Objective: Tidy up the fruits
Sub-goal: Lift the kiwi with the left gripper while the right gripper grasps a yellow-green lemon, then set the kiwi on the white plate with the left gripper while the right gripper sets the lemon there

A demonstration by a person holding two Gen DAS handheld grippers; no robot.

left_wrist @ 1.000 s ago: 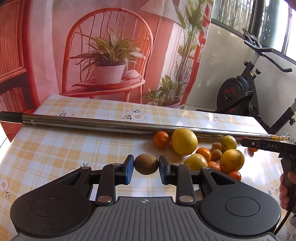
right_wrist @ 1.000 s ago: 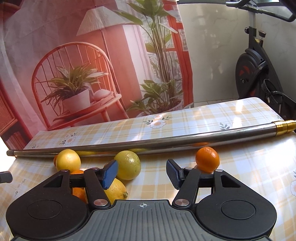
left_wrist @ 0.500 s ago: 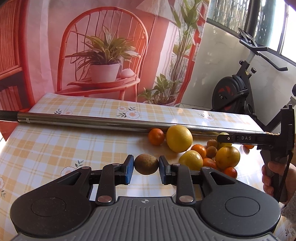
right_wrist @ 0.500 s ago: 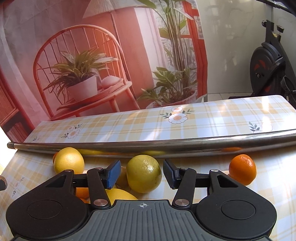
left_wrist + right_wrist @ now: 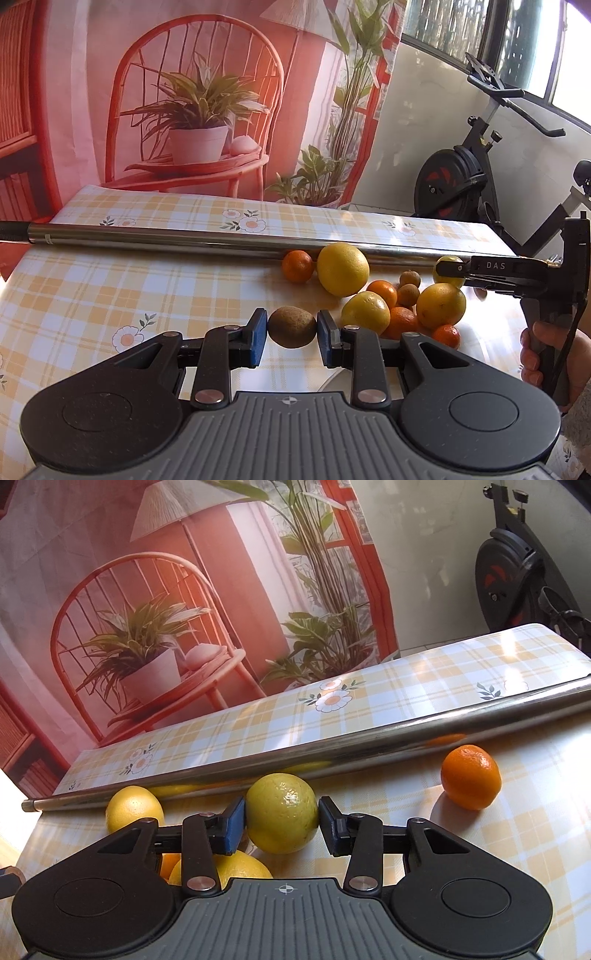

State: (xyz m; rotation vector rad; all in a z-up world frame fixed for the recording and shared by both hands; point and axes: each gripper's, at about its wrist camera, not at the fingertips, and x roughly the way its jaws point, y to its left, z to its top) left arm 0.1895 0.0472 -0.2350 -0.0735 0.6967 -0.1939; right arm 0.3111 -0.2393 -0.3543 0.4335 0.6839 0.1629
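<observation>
Both our grippers have fruit between their fingers.
Our left gripper (image 5: 291, 328) clenches a kiwi (image 5: 291, 327); our right gripper (image 5: 281, 819) closes on a lemon (image 5: 282, 812), an orange (image 5: 471, 777) off to its right.

Fruits (image 5: 406, 295) on table (image 5: 110, 288), before pole (image 5: 184, 240)

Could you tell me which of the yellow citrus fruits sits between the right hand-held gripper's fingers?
The greenish-yellow lemon nearest the metal pole, framed by the right hand-held gripper; the other yellow fruits lie left and below.
</observation>
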